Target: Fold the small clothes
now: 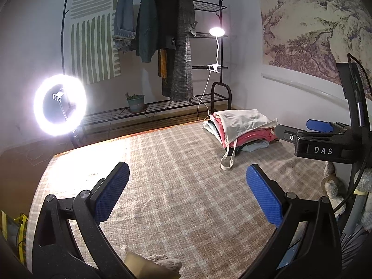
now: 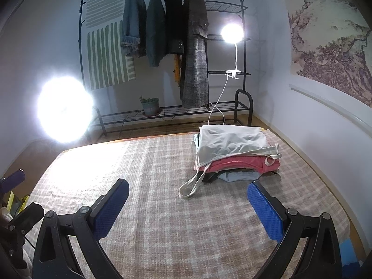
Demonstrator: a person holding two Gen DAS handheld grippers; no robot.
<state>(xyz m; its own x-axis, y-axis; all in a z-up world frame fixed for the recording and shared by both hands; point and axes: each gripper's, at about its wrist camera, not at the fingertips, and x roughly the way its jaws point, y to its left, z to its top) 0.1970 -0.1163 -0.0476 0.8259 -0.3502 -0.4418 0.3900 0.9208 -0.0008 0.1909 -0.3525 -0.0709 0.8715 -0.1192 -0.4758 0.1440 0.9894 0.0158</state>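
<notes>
A pile of small folded clothes [image 1: 244, 127] lies at the far right of the plaid bed cover [image 1: 174, 174]. A white top with a dangling strap is uppermost, over a pink garment and darker ones. It also shows in the right wrist view [image 2: 232, 153]. My left gripper [image 1: 187, 194] is open and empty over the bare cover, well short of the pile. My right gripper [image 2: 188, 208] is open and empty, just in front of the pile; its strap [image 2: 189, 187] lies between the fingers. The right gripper also shows in the left wrist view [image 1: 311, 132], beside the pile.
A black clothes rack [image 1: 162, 46] with hanging coats and a potted plant [image 1: 136, 102] stands behind the bed. A bright ring light [image 1: 60, 104] stands at the left and a clip lamp [image 1: 216, 32] on the rack. A wall runs along the right.
</notes>
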